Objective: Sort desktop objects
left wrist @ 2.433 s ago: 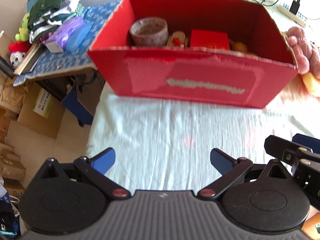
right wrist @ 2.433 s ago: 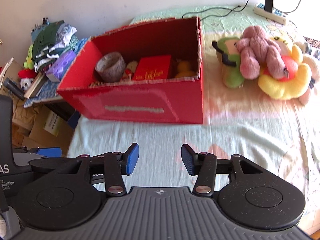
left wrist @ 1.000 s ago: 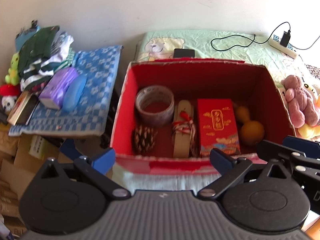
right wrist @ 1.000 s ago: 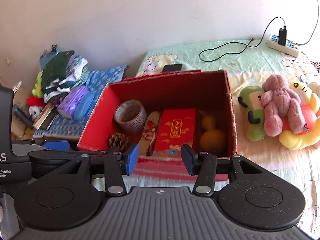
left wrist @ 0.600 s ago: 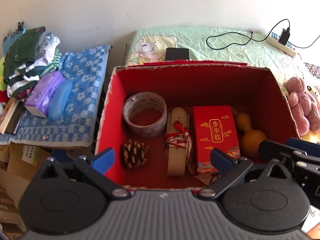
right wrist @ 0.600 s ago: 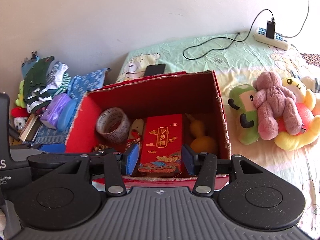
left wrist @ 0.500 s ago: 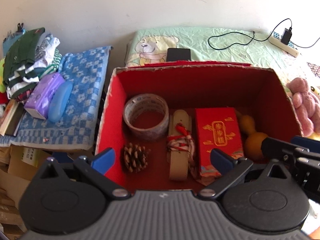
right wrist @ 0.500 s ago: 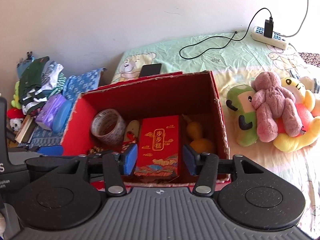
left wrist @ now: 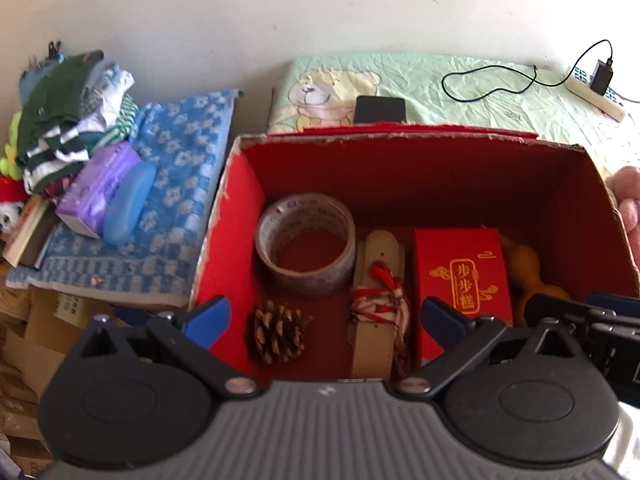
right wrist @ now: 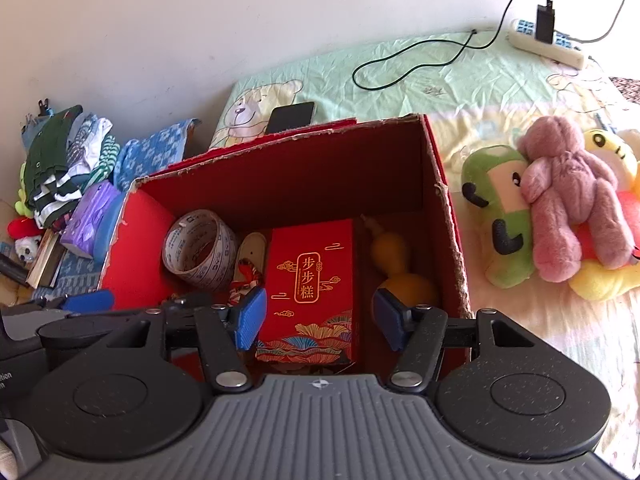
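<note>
While hovering over the red box (right wrist: pixel 444 216), right claw (right wrist: pixel 318 320) opening around nothing, left claw (left wrist: pixel 326 320) spread wide.

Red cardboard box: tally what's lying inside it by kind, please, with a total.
Tape roll: 1
Pine cone: 1
Tan strap with red-and-white cord: 1
Red gift box with gold lettering: 1
Gourd: 1
Total: 5 things inside the red cardboard box.

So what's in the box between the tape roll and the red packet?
A tan strap with a red-and-white cord tied round it lies between the tape roll and the red packet; the left wrist view shows it best.
</note>
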Tool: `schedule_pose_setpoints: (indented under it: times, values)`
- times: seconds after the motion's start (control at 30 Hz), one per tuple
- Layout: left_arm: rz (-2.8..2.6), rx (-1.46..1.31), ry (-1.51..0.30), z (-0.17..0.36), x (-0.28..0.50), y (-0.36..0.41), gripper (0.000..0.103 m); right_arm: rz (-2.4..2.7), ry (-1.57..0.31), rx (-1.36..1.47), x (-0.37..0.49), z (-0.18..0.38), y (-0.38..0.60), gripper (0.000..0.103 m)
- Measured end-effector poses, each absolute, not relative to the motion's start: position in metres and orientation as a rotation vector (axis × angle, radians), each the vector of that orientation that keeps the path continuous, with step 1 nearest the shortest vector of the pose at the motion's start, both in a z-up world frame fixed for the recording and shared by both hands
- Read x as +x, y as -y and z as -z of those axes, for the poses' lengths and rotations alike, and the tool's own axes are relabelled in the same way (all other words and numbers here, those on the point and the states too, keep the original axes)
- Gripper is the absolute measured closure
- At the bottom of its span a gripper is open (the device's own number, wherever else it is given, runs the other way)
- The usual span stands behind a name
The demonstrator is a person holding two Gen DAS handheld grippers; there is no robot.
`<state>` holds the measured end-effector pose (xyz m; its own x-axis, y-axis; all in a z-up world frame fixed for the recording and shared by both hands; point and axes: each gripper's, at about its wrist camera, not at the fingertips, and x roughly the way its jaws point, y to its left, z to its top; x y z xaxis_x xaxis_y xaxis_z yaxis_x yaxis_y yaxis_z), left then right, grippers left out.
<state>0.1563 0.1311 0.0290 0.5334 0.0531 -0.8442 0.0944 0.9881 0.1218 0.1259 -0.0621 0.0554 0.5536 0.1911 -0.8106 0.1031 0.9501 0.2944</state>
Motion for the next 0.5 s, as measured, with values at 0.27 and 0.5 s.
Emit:
schedule_pose_setpoints:
  times: [0.27, 0.5]
  values:
    - [-0.006, 0.148, -1.086, -0.026, 0.164, -0.127, 0.002, -0.077, -1.044, 0.321, 0.137, -0.049, 0.070, 0.041]
    - [-0.009, 0.107, -1.195, -0.025, 0.169, -0.133, 0.002, -0.050, -1.104, 0.367, 0.147, -0.045, 0.075, 0.039]
